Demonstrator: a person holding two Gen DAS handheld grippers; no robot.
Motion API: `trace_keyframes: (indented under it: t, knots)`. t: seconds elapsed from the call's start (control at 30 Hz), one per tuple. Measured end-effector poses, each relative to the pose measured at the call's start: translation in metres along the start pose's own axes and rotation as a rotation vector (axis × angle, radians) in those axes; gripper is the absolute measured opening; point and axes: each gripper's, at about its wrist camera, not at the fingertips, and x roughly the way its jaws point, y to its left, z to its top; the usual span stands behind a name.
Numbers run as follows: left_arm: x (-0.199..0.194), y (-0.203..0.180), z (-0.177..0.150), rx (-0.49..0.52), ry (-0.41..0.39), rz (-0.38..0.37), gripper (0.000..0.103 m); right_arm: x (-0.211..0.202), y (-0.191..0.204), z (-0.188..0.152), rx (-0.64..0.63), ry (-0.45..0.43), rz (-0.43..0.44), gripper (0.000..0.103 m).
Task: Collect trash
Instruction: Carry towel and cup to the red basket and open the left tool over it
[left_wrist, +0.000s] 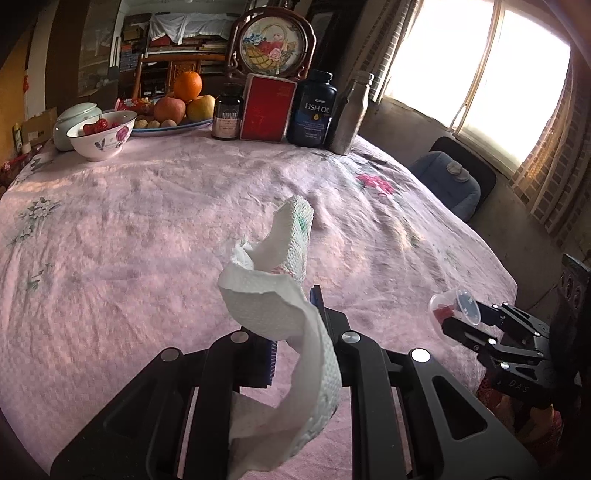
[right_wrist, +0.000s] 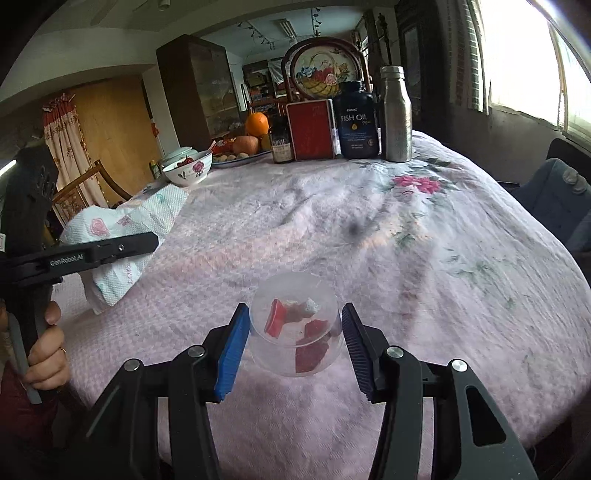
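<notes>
My left gripper is shut on a crumpled white paper towel and holds it above the pink tablecloth; the towel drapes over the fingers. The towel also shows in the right wrist view, at the left, with the left gripper on it. My right gripper is shut on a clear plastic cup with red scraps inside, held on its side above the cloth near the table's front edge. The cup and right gripper show at the right of the left wrist view.
At the table's far side stand a flowered bowl, a fruit plate, a small brown bottle, a red box, a fish oil bottle and a steel bottle. A blue chair stands to the right.
</notes>
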Motion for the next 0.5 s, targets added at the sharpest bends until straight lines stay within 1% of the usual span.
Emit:
trace_keyframes:
  t: [0.13,0.2,0.3,0.37,0.43,0.5]
  knots:
    - [0.009,-0.029,-0.002,0.067,0.020,-0.026,0.017,-0.050,-0.026,-0.005,0.038,-0.065,-0.036,0.051]
    - [0.016,-0.051,-0.003,0.111,0.036,-0.048,0.017,-0.081,-0.046,-0.015,0.053,-0.089,-0.090,0.051]
    - [0.024,-0.083,-0.005,0.169,0.048,-0.086,0.017,-0.121,-0.082,-0.037,0.109,-0.090,-0.172,0.051]
    - [0.028,-0.106,-0.007,0.201,0.049,-0.126,0.017,-0.142,-0.105,-0.053,0.156,-0.080,-0.213,0.051]
    - [0.034,-0.126,-0.007,0.214,0.059,-0.168,0.017,-0.163,-0.130,-0.072,0.205,-0.066,-0.261,0.051]
    - [0.041,-0.144,-0.009,0.219,0.076,-0.216,0.017,-0.175,-0.149,-0.088,0.245,-0.057,-0.286,0.051]
